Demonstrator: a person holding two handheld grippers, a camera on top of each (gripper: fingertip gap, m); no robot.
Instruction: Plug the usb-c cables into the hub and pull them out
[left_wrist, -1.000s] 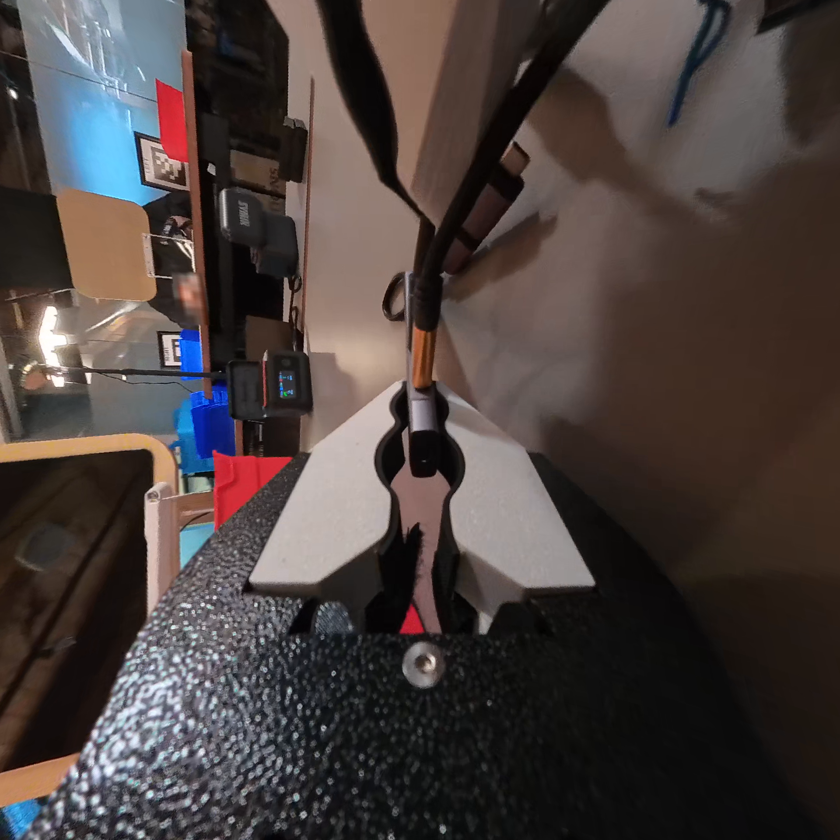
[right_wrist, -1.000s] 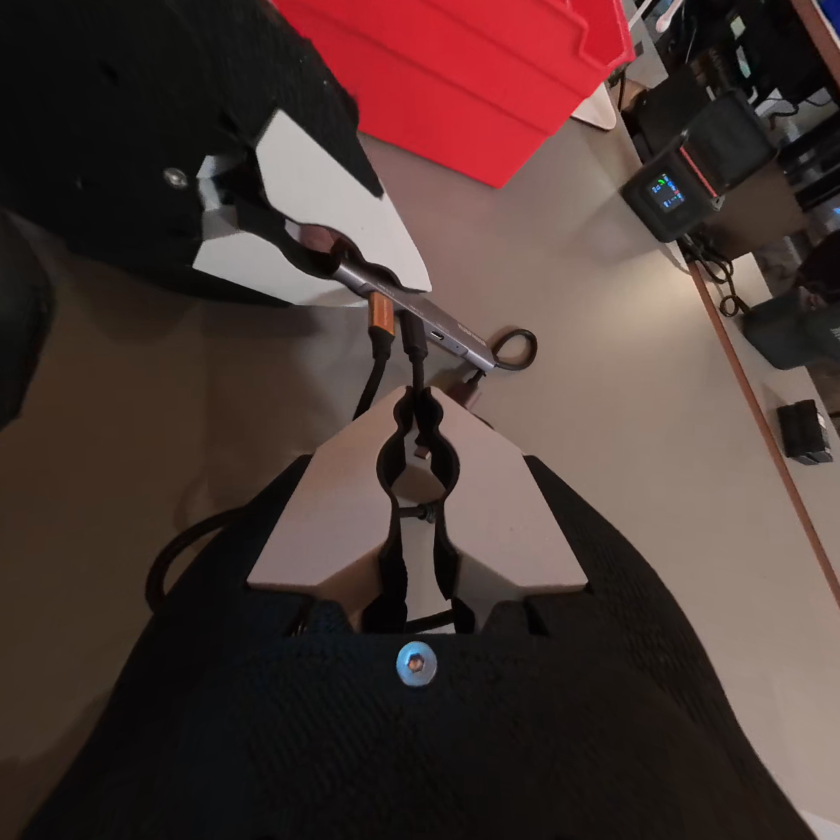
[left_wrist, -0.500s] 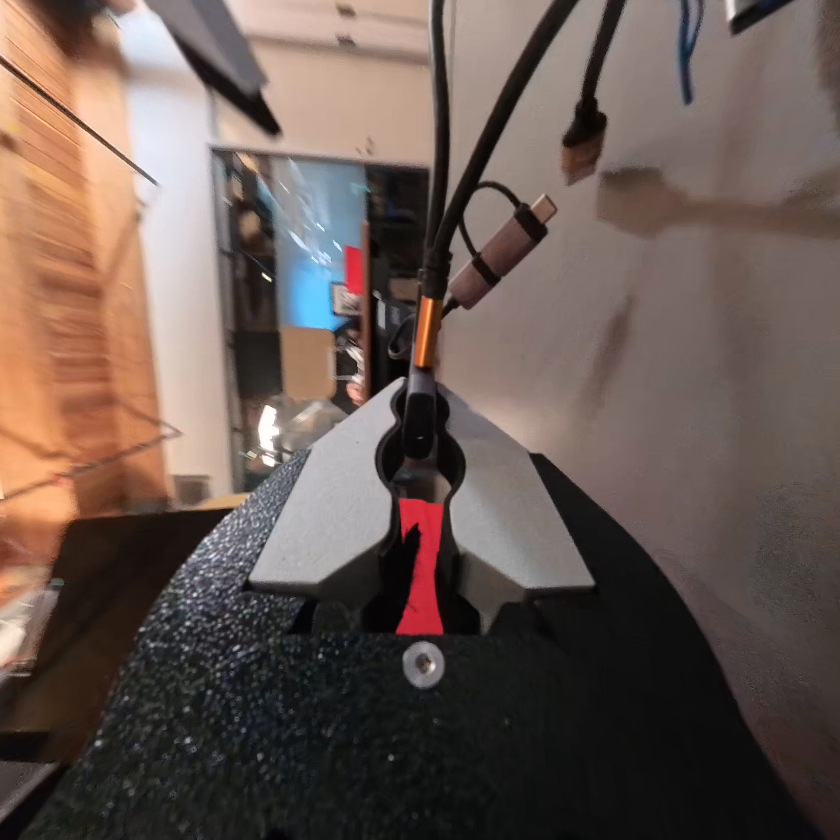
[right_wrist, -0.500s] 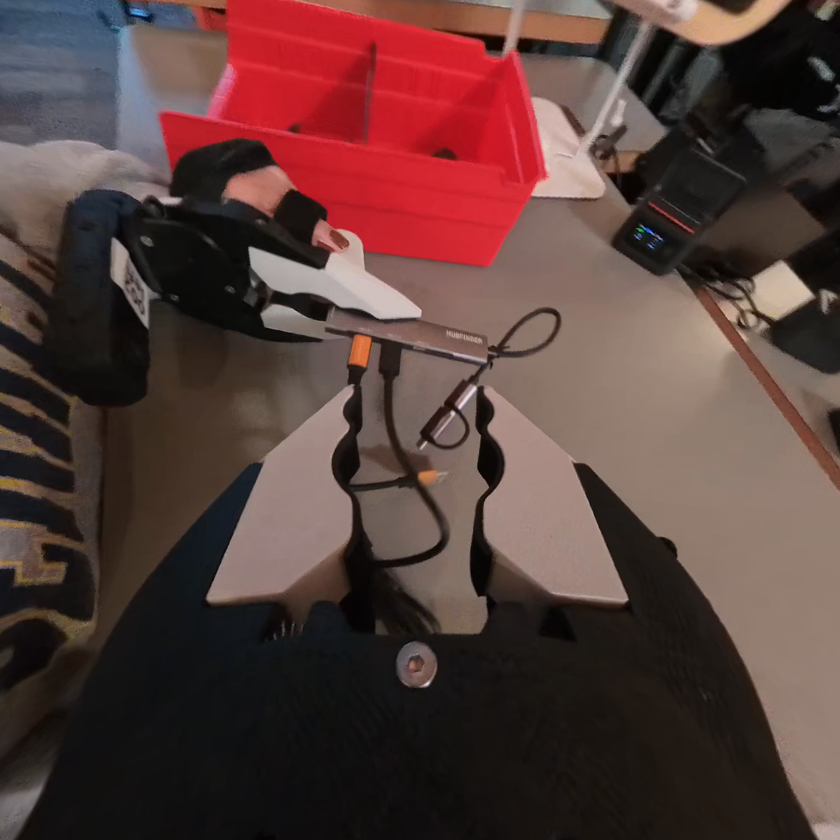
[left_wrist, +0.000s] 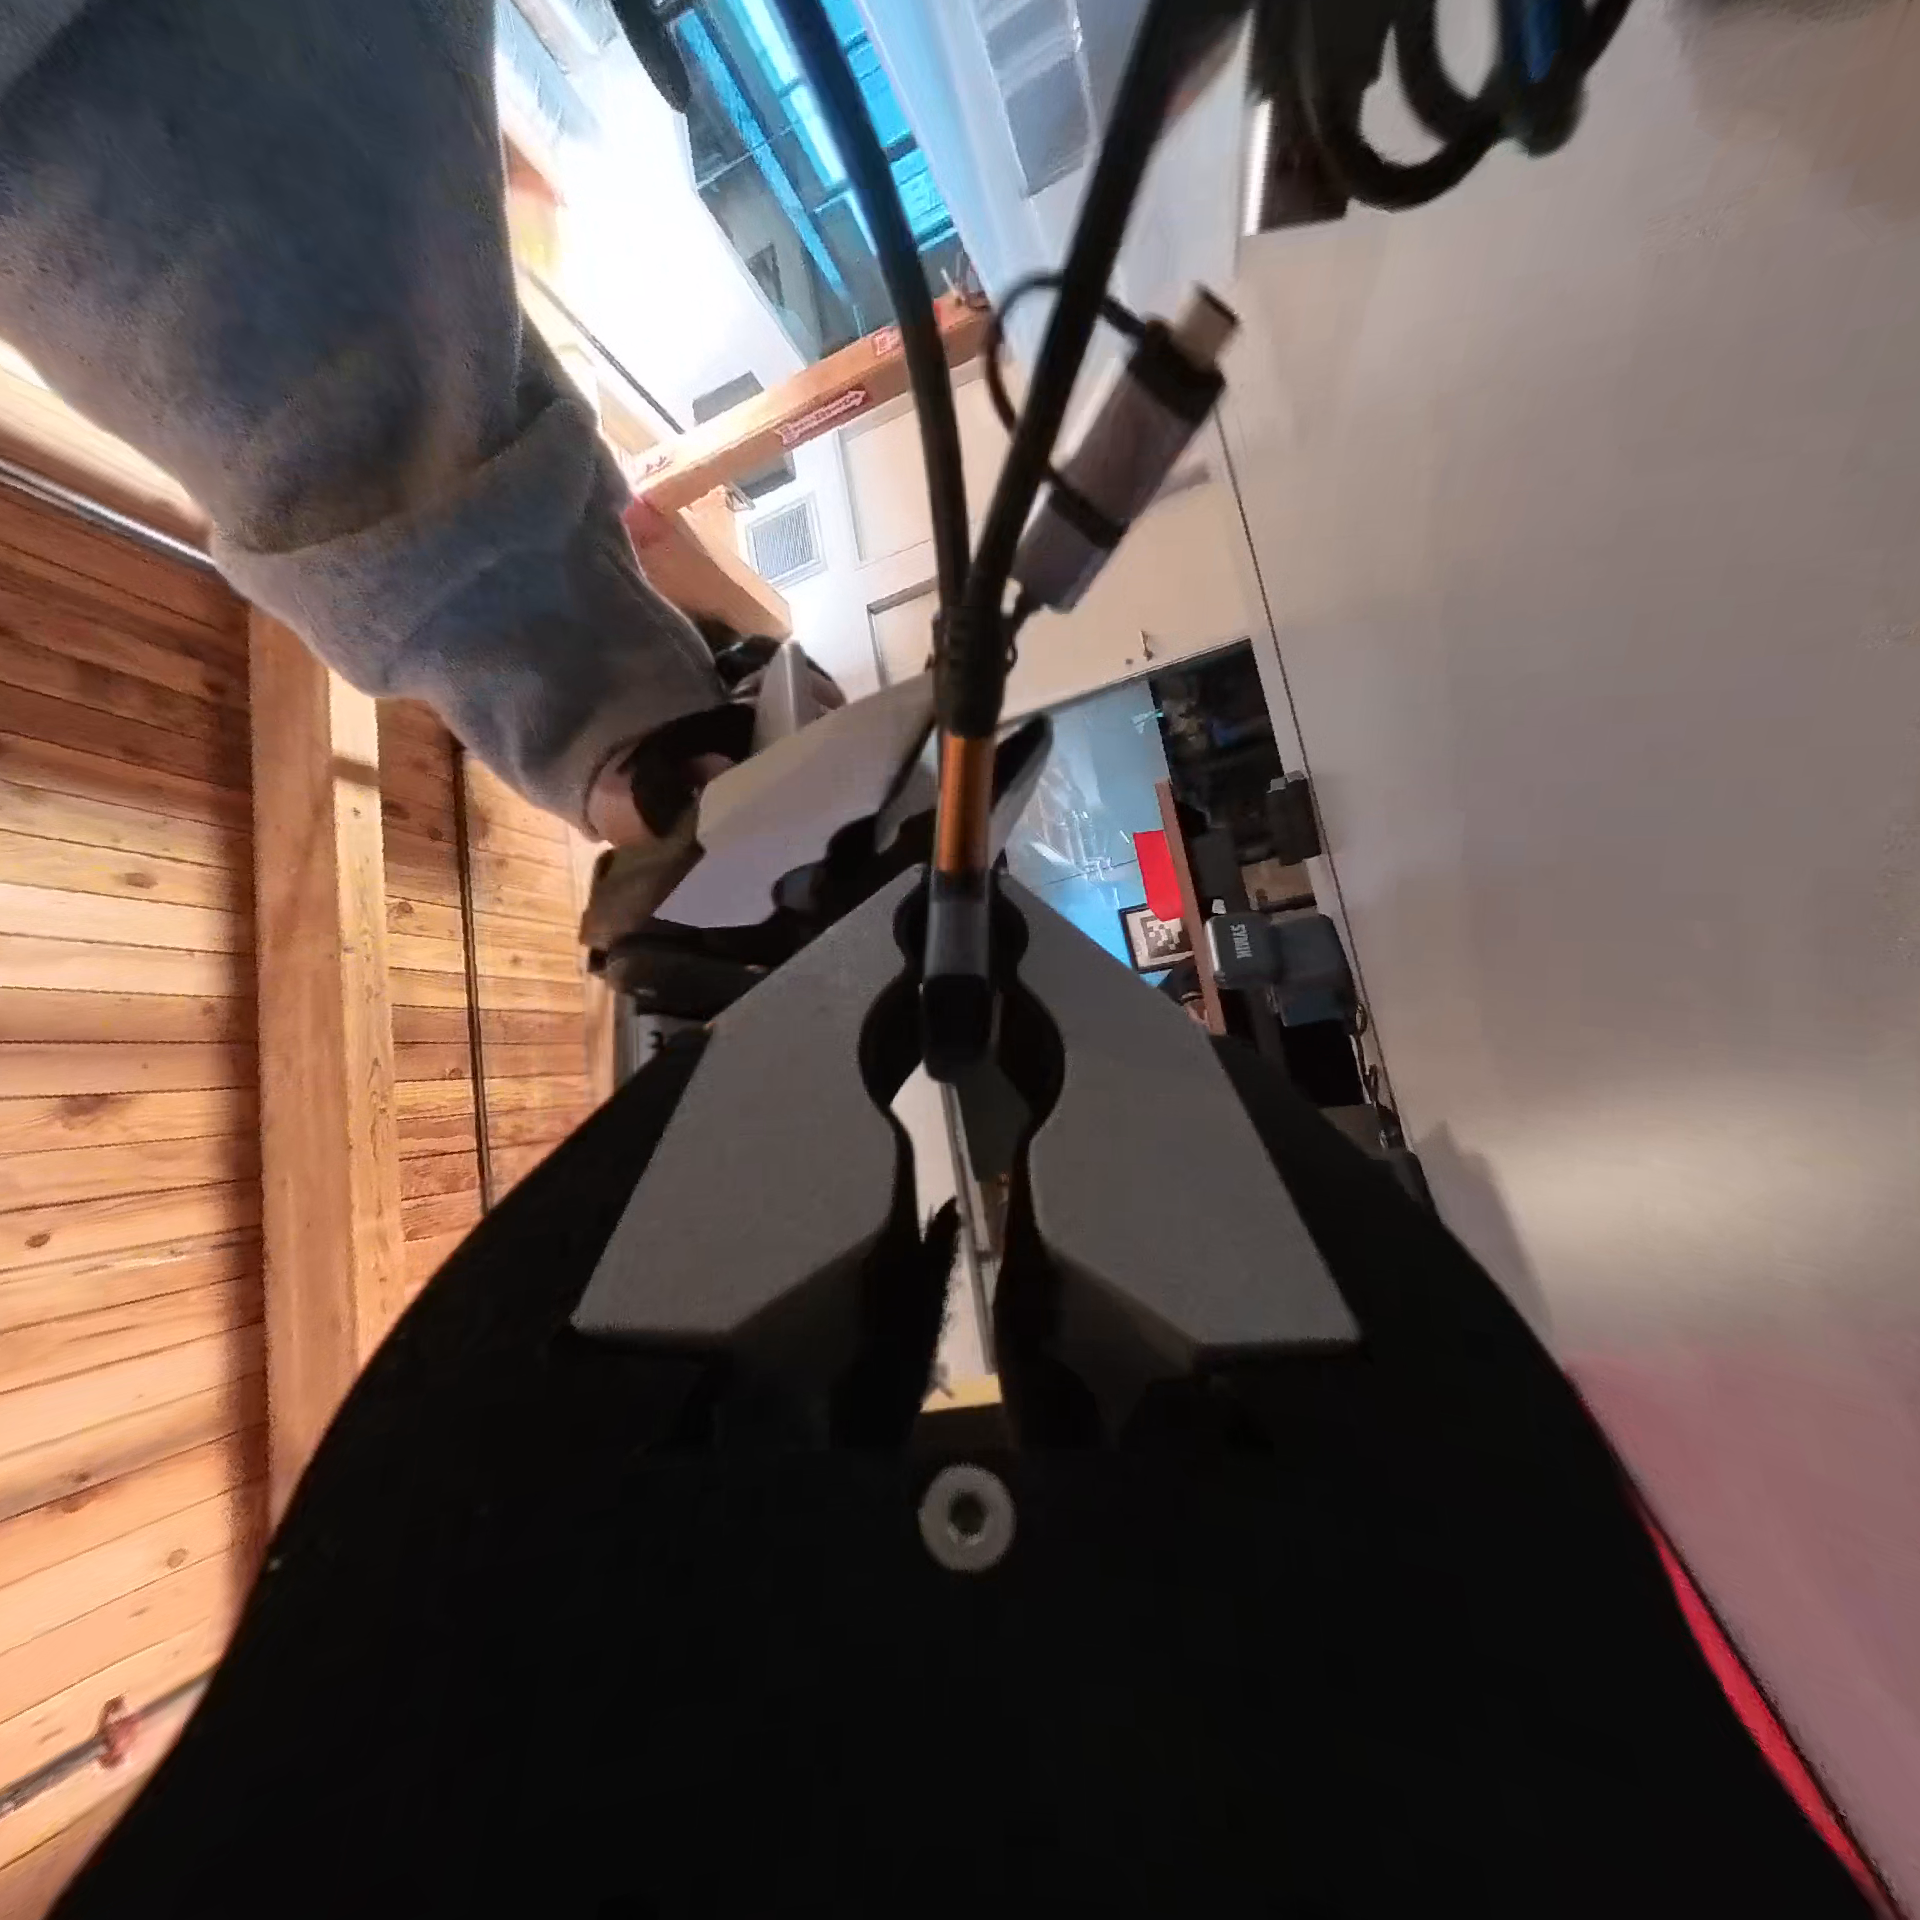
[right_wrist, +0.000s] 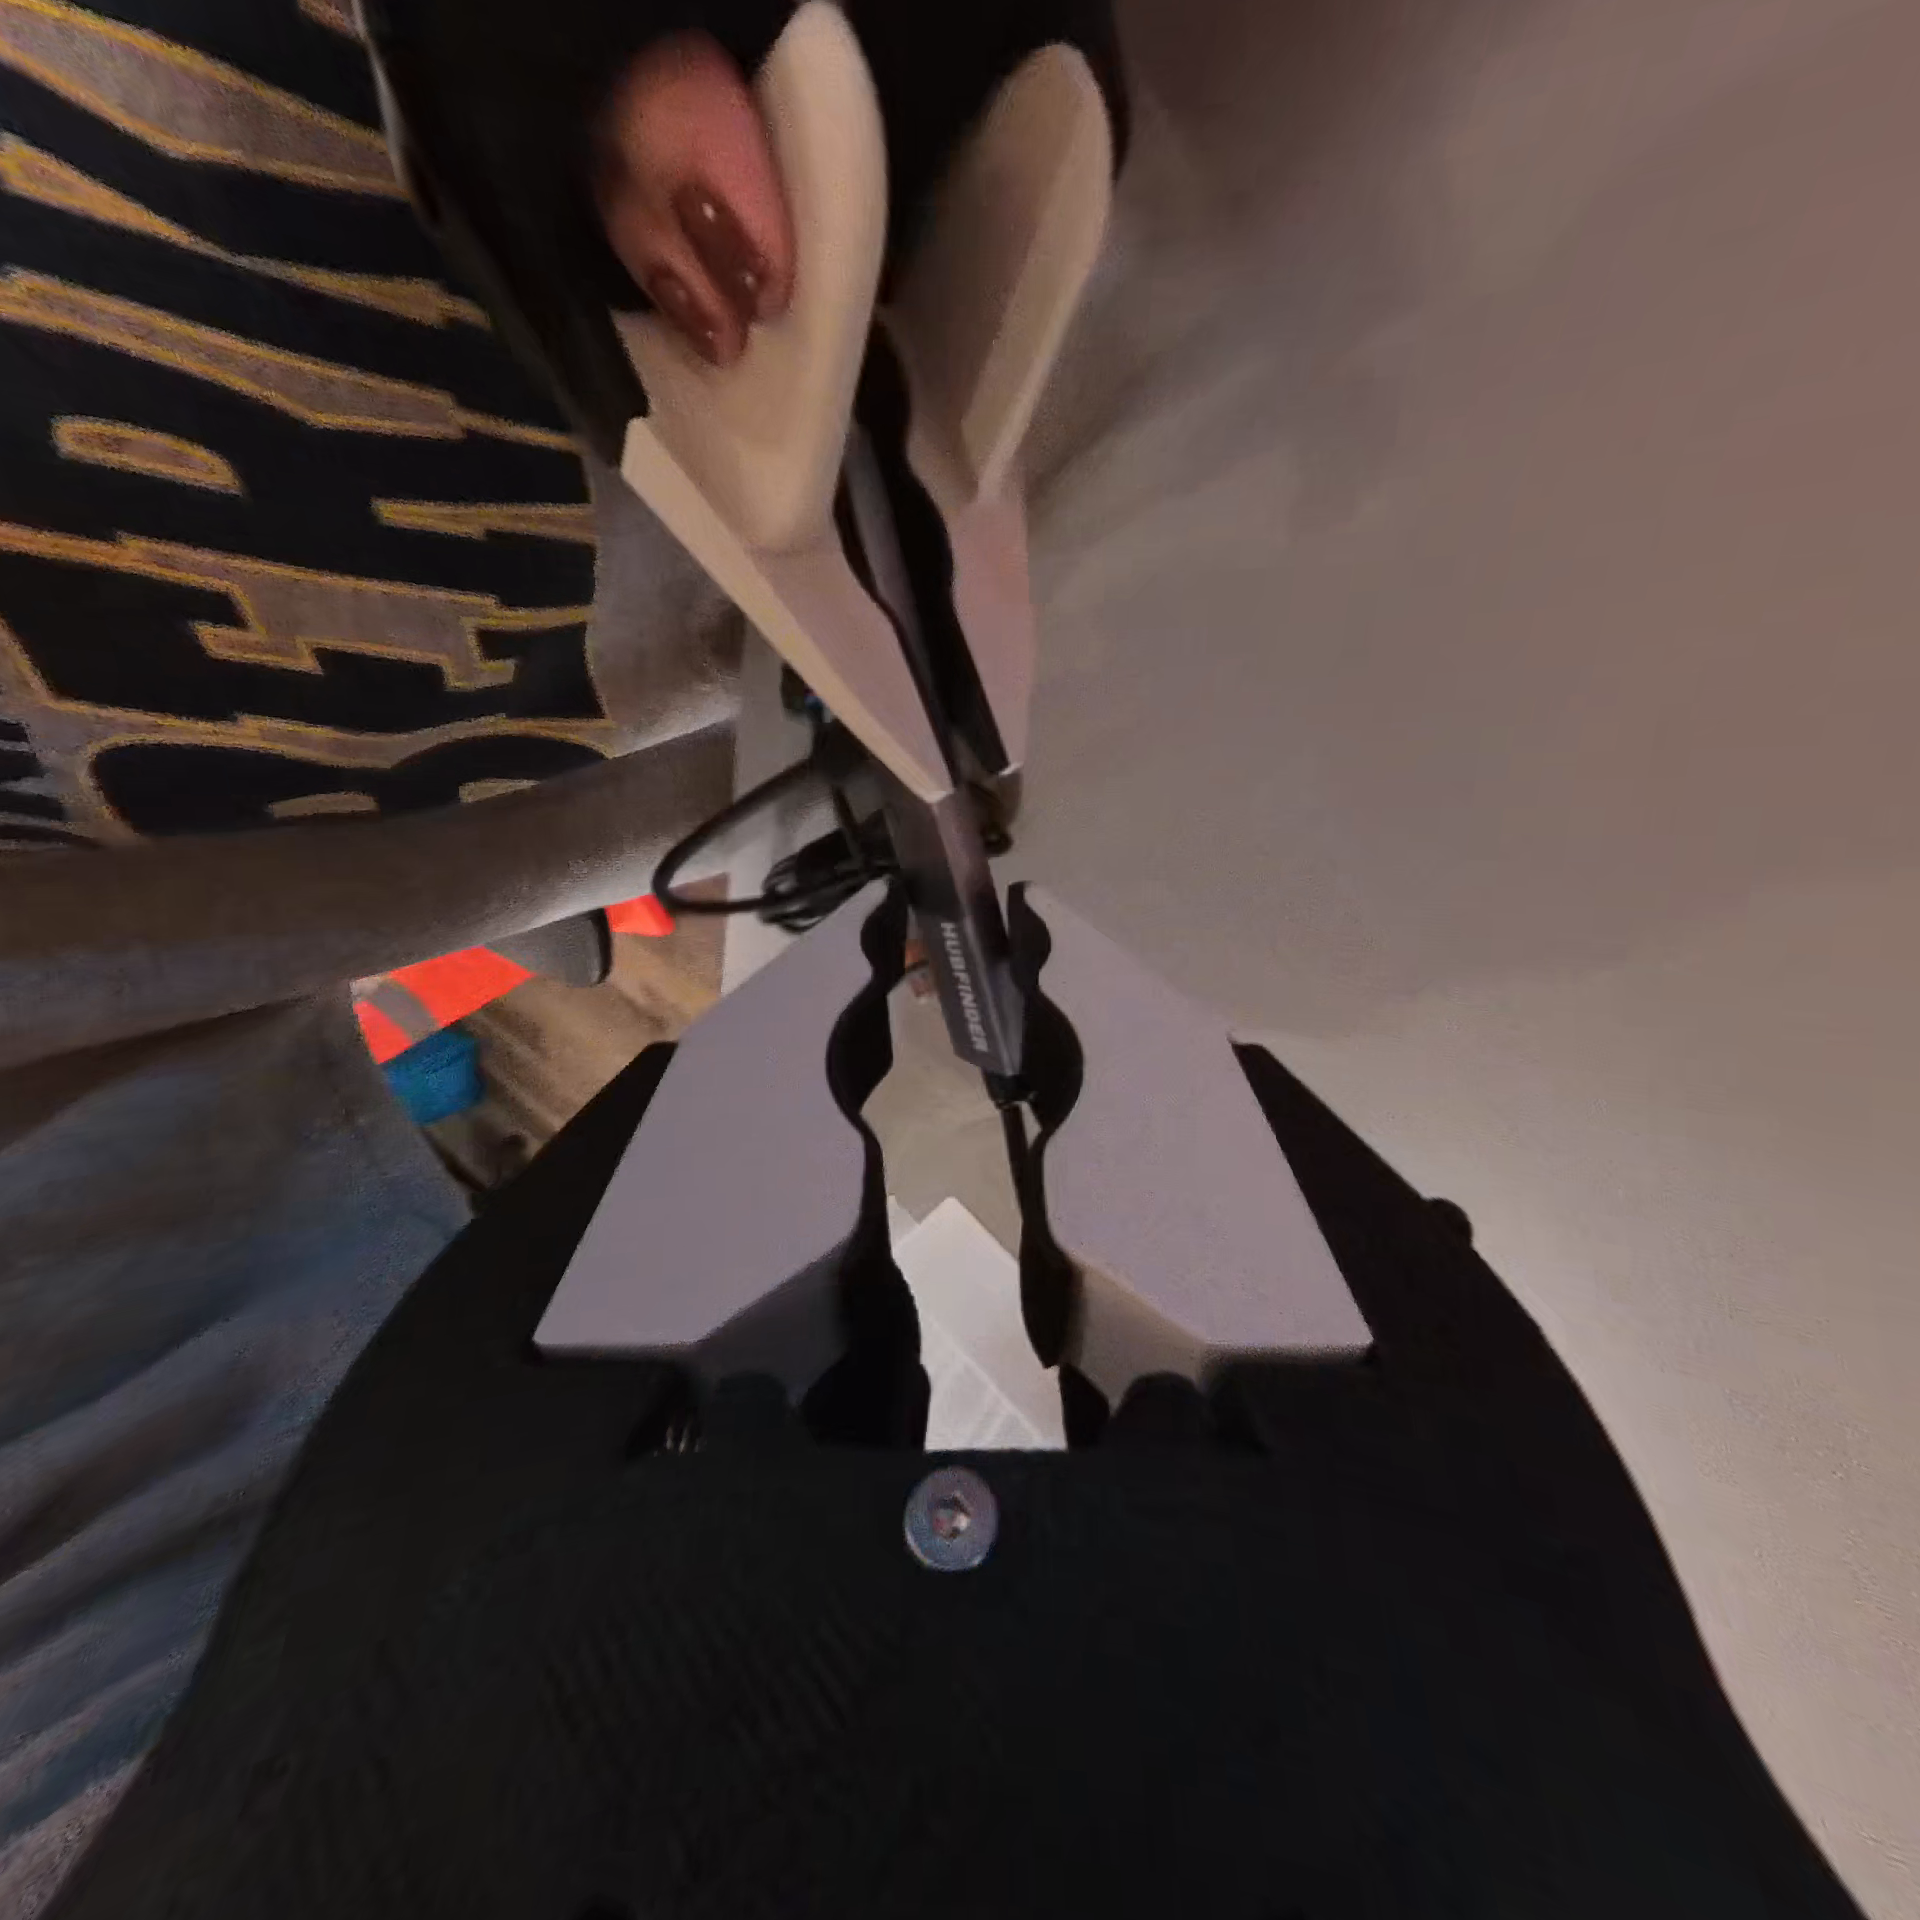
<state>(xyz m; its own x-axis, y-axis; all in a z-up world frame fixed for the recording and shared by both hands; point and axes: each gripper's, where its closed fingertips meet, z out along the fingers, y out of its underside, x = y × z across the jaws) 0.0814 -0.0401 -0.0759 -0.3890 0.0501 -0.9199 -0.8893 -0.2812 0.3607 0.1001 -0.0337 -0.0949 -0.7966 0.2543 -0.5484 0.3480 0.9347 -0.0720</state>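
My left gripper is shut on one end of the slim grey hub, held up off the table. An orange-collared plug and black cables sit in the hub's side. The hub's own grey tail connector hangs beside them. In the right wrist view the left gripper holds the hub from above. My right gripper stands around the hub's far end, its jaws a little apart, with a slit left of the hub. The right gripper also shows in the left wrist view.
A person's grey sleeve and a patterned garment are close by. The grey table top fills the right of the left wrist view, with a red bin edge low. A wooden wall is at the left.
The right gripper let go of the black plug, opened wide, then moved onto the hub's far end with narrower jaws. The left gripper lifted and turned the hub.
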